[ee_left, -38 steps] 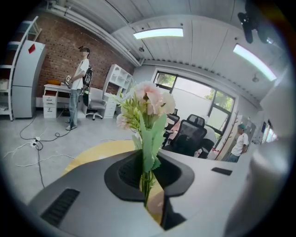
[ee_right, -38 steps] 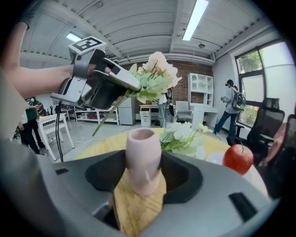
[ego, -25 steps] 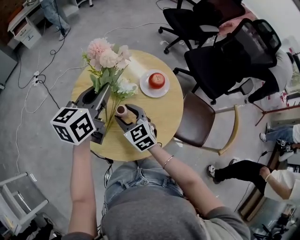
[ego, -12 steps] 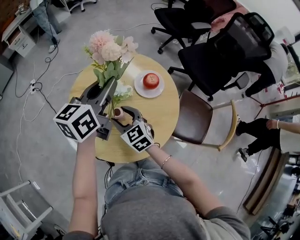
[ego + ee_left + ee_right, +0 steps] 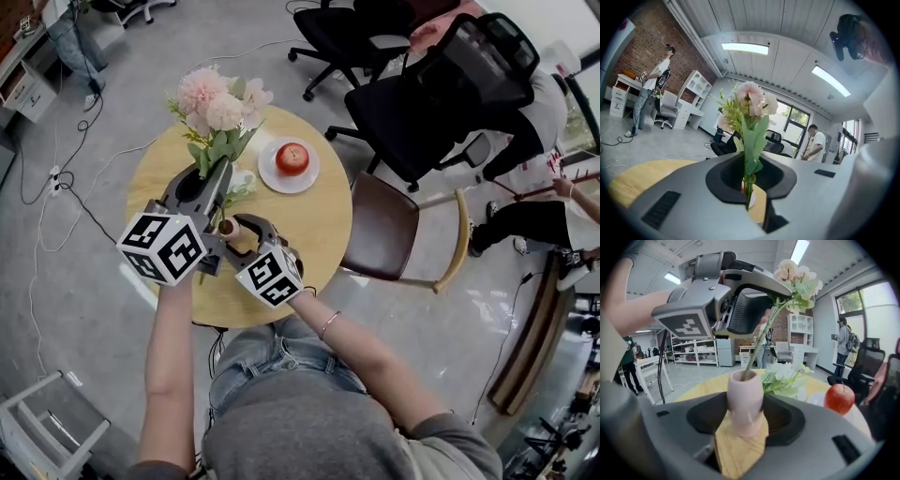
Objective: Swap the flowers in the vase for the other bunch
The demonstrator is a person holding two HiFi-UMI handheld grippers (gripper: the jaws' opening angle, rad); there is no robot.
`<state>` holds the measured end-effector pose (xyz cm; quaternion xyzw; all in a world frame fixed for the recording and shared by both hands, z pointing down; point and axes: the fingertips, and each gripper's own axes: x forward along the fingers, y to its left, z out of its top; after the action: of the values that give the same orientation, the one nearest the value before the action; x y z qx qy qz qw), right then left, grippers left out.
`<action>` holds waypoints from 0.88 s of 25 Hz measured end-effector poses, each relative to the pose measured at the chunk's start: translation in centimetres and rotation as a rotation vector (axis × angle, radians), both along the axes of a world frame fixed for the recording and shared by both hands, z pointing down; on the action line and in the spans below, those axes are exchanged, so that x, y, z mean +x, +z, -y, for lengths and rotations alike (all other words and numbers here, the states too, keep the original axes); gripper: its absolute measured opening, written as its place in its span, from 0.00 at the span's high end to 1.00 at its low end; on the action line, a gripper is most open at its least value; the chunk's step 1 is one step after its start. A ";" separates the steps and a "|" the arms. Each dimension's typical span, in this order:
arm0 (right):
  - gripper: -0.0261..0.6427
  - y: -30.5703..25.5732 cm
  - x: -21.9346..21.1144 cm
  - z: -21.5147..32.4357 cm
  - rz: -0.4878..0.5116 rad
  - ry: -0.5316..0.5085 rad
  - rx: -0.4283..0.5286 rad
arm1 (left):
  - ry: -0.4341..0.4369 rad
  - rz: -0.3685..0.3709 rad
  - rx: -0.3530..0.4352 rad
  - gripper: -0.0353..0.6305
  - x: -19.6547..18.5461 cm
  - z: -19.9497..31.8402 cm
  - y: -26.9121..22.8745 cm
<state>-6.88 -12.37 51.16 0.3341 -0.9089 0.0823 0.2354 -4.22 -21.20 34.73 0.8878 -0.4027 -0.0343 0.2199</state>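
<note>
Our left gripper (image 5: 222,178), held nearly level over the round table (image 5: 314,230), pinches the stems of the pink flowers (image 5: 214,98) with narrow jaws, their ends in the vase (image 5: 745,401) that our downward-tilted right gripper (image 5: 234,228) clasps with wide jaws.

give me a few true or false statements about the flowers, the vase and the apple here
1. The left tongs grip the pink bunch by its stems. True.
2. The apple lies bare on the table. False: it sits on a white plate.
3. The right tongs hold the vase. True.
4. The white bunch stands in the vase. False: it lies on the table; a stem of the pink bunch is in the vase mouth.
</note>
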 end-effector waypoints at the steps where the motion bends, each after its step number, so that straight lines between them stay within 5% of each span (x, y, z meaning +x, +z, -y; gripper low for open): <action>1: 0.59 0.1 0.1 0.0 0.000 0.001 -0.001 | 0.001 -0.003 -0.001 0.87 0.0 -0.1 0.4; 22: 0.59 0.3 0.9 -0.1 -0.010 0.009 0.001 | -0.010 0.065 -0.038 0.84 -1.0 -3.6 3.6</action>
<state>-6.02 -12.24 51.48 0.3388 -0.9062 0.0814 0.2395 -5.19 -17.56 38.35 0.8821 -0.4146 0.0008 0.2234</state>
